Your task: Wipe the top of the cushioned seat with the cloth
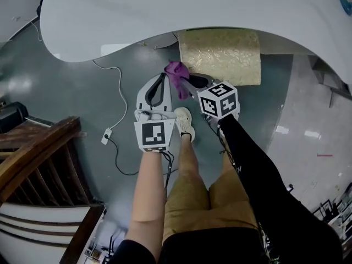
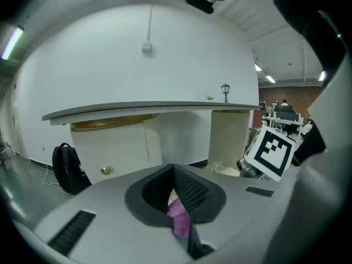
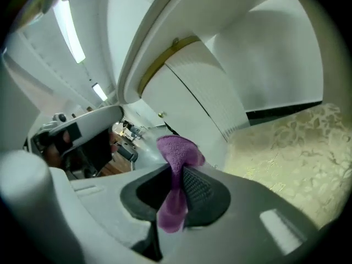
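The cushioned seat [image 1: 220, 56] has a gold patterned top and is tucked under a curved white table. In the head view both grippers hover just left of it, above the floor. My right gripper [image 1: 187, 82] is shut on a purple cloth [image 1: 177, 75], which bunches out past its tips. In the right gripper view the cloth [image 3: 177, 150] rises from the closed jaws, with the seat [image 3: 291, 153] to the right. My left gripper [image 1: 165, 77] has its tips together against the cloth. In the left gripper view a purple strip [image 2: 179, 216] is pinched between the jaws.
The white table [image 1: 165, 15] overhangs the seat. A white cable with a plug [image 1: 107, 133] lies on the grey floor to the left. A wooden stair rail [image 1: 38, 147] stands at far left. A black backpack [image 2: 66, 169] leans by the wall. The person's shoe [image 1: 184, 122] is below the grippers.
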### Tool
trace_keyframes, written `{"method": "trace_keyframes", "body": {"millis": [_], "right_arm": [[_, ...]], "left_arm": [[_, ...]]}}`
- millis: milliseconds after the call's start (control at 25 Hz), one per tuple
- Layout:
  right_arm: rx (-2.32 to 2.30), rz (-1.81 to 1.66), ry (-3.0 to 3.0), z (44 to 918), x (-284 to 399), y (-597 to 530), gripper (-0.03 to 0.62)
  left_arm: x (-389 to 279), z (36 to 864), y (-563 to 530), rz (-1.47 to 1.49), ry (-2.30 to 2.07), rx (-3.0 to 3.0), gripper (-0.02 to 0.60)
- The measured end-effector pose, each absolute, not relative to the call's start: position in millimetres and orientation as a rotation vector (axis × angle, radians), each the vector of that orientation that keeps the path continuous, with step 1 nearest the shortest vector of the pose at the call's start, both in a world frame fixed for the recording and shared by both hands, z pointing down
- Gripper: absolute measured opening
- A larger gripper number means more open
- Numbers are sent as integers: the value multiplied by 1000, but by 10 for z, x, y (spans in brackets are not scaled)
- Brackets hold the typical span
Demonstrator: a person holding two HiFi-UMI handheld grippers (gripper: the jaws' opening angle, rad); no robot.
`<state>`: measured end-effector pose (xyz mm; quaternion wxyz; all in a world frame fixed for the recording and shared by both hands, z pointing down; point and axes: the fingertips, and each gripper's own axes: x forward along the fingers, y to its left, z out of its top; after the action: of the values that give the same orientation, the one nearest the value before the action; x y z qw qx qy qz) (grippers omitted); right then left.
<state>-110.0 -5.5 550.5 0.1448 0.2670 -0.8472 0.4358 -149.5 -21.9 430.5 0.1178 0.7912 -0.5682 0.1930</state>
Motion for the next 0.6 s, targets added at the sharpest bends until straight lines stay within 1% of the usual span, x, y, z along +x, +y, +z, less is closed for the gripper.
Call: {"method": "trace_keyframes", "body": {"millis": [120, 240, 400, 600], "right_arm": [[853, 1237, -2265, 5926, -1204, -67, 52], [949, 1164, -2083, 6336, -1045, -99, 52], [994, 1146, -2051, 6382, -878, -158, 52], [1048, 1102, -2027, 6366, -474, -201, 52]], "left_arm": [[-1643, 4336, -141, 589, -1656, 2317, 5], [-1723, 4367, -97, 589, -1657, 2313, 5], [-1691, 4379, -123, 578, -1648, 2326, 5], [-1428, 4350, -153, 563, -1613, 2359, 5]]}}
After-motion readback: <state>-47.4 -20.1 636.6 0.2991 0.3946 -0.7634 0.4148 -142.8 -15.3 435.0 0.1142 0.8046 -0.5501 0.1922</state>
